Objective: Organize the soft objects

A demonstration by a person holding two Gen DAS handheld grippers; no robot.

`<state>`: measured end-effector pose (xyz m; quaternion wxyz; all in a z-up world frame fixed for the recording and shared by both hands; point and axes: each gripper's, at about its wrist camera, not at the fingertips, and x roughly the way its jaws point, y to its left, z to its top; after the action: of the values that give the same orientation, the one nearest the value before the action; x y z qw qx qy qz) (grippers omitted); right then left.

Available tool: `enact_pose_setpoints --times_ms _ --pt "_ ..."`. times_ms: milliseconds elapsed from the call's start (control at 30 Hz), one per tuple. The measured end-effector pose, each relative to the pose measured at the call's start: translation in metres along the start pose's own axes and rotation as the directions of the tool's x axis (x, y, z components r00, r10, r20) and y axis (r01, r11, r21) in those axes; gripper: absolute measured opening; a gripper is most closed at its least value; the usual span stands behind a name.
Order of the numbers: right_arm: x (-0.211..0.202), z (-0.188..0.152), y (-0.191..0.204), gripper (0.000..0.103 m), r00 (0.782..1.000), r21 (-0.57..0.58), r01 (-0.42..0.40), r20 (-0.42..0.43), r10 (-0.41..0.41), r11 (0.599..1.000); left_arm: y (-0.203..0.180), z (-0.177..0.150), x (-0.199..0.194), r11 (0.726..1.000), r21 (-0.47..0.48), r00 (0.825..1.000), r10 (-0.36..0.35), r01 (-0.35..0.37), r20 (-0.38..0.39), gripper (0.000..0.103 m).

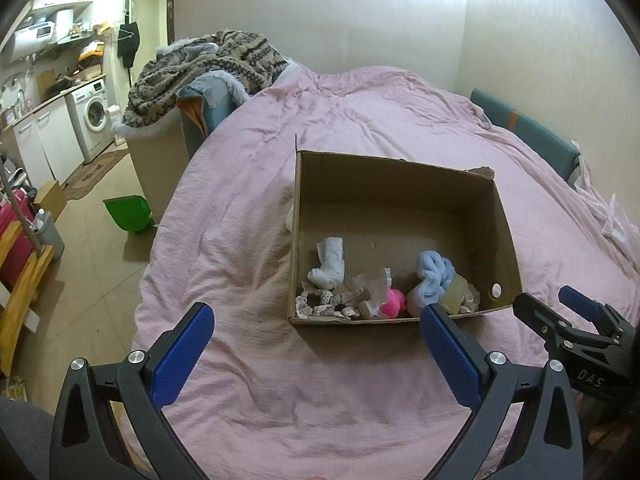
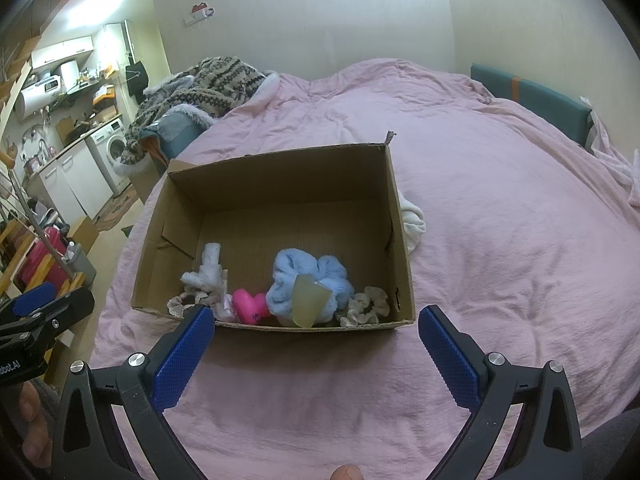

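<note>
An open cardboard box [image 1: 396, 188] [image 2: 280, 176] sits on the pink bed. Along its near wall lie a white sock [image 1: 329, 264] [image 2: 206, 270], a light blue fluffy cloth [image 1: 430, 276] [image 2: 316, 270], a pink heart toy [image 1: 392, 302] [image 2: 250, 306], a yellowish translucent piece [image 2: 308, 300] and beige scrunchies [image 1: 320, 304] [image 2: 368, 304]. A white cloth [image 2: 412, 220] [image 1: 289, 216] lies on the bed outside the box. My left gripper [image 1: 316, 336] is open and empty in front of the box. My right gripper [image 2: 316, 336] is open and empty too; it also shows in the left wrist view [image 1: 560, 304].
The pink bedspread [image 1: 360, 112] [image 2: 500, 200] covers the bed. A patterned blanket [image 1: 204, 68] is heaped at the far left corner. On the floor to the left are a green dustpan [image 1: 128, 212], a washing machine [image 1: 90, 114] and a red suitcase [image 1: 12, 232].
</note>
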<state>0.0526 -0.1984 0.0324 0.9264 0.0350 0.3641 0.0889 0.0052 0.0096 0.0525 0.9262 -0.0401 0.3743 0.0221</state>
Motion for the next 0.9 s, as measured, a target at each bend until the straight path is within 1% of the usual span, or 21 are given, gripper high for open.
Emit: enact_pose_setpoints --times_ms 900 --pt "-0.0001 0.0001 0.0004 0.103 1.000 -0.003 0.001 0.001 -0.001 1.000 -0.0021 0.0018 -0.0018 1.000 -0.001 1.000 -0.002 0.002 0.002 0.103"
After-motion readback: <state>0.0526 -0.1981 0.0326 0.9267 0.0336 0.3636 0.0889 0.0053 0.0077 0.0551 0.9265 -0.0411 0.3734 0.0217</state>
